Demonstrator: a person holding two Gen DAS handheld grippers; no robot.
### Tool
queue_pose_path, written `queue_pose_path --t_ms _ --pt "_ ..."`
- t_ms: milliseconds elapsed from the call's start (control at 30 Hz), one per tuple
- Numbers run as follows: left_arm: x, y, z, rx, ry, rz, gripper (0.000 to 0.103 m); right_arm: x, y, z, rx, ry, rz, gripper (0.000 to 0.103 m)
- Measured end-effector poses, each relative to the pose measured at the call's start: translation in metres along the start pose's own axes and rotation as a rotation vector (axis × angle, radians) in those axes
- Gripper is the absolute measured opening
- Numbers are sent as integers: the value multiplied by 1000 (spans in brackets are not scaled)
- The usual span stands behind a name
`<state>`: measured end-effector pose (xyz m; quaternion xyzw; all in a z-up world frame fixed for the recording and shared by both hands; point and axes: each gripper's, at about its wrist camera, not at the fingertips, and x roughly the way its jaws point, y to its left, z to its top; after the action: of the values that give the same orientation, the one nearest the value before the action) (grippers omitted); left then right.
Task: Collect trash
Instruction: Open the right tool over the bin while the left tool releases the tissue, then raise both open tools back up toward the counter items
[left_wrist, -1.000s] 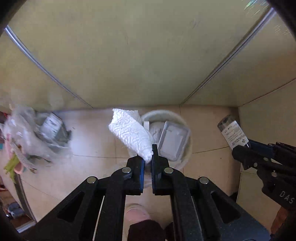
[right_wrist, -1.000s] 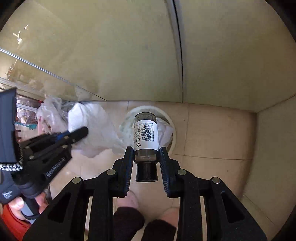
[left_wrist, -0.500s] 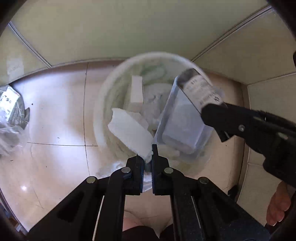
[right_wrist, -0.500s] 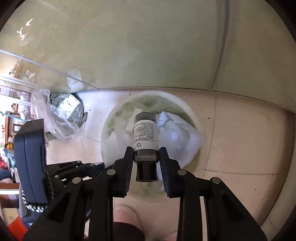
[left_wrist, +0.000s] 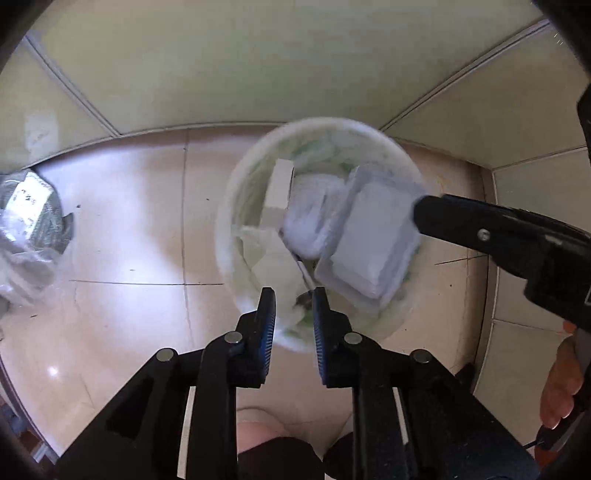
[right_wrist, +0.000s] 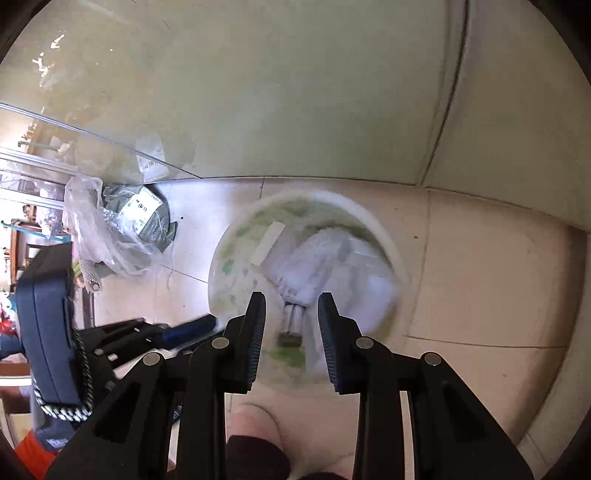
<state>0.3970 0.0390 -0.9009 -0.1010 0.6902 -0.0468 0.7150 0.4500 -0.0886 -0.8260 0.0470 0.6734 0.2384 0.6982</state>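
A round white bin (left_wrist: 229, 206) stands on the tiled floor, lined with a greenish bag. My left gripper (left_wrist: 293, 301) hangs over its near rim, its jaws opening, the pads pressing on nothing. The white paper towel (left_wrist: 271, 258) is a loose blur inside the bin below the tips. My right gripper (right_wrist: 291, 306) is over the same bin (right_wrist: 384, 236), open. The small labelled bottle (right_wrist: 291, 326) is a blur dropping free below its fingers. One right finger (left_wrist: 480, 229) reaches in from the right. The left gripper (right_wrist: 184, 328) shows at the left.
The bin holds a clear plastic tray (left_wrist: 373, 236), a white box (left_wrist: 279, 192) and crumpled white paper (right_wrist: 314, 258). A clear bag of rubbish (right_wrist: 122, 229) lies on the floor left of the bin. Pale walls (left_wrist: 258, 66) close in behind. A foot (right_wrist: 255, 428) shows below.
Both grippers sank toward the bin. The left jaws parted and the paper towel dropped out. The bottle slipped from between the right fingers and is falling into the bin.
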Motion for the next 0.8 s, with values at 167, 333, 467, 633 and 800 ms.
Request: queue_pose_path --t_ms 167,333,467,633,800 --pt "-59 -8 -5 -4 -10 17 18 -59 17 -4 -2 -12 -28 27" --pt "-152 -26 -10 18 -47 38 18 -144 47 -7 -11 -47 -68 27" --pt "-243 -49 -4 23 -105 41 18 -221 77 -6 -3 -92 -67 27" --pt "-366 -65 -2 33 -210 49 18 -319 121 -2 15 -172 -59 27" --pt "-485 -70 6 59 -335 62 18 -417 162 2 33 -294 -60 27"
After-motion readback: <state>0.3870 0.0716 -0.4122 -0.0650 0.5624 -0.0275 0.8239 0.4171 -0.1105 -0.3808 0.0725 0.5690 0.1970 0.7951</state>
